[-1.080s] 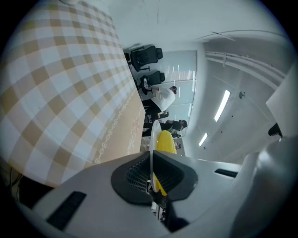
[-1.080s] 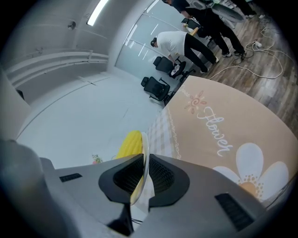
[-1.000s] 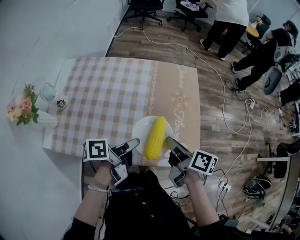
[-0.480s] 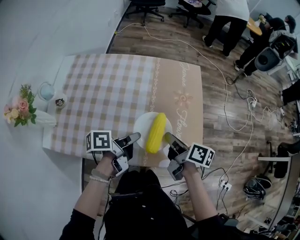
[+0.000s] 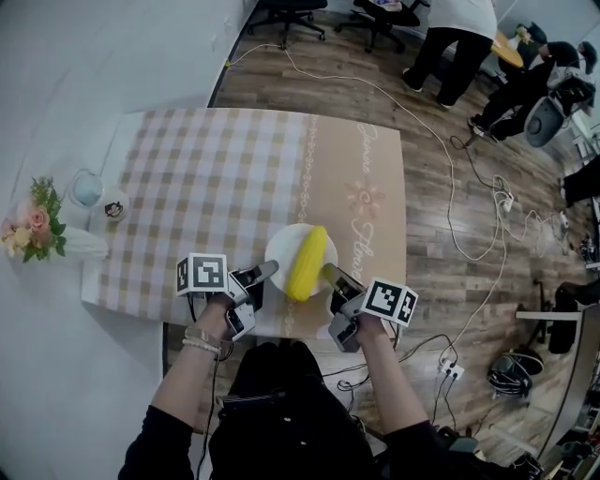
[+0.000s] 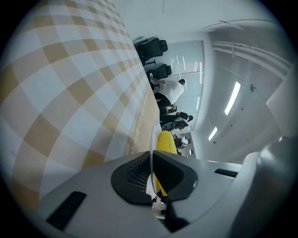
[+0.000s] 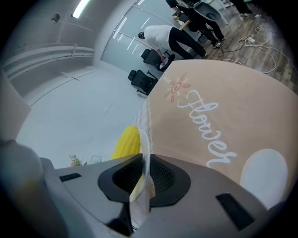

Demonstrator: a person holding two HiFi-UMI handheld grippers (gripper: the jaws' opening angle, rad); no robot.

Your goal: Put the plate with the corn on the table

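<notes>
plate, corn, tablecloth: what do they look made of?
The plate: white, smooth, thin edge, slight sheen; plastic or glazed ceramic, unclear. The corn: uniform bright yellow, even surface; probably a plastic replica. The tablecloth: beige-white check, printed script, matte, lies flat; fabric or vinyl.

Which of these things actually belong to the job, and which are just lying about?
Part of the job:
- plate
- corn lying on it
- table
- left gripper and right gripper, each clamped on the plate's rim

Just lying about:
- flowers
- glass
- small jar
- cable on the floor
- office chair
</notes>
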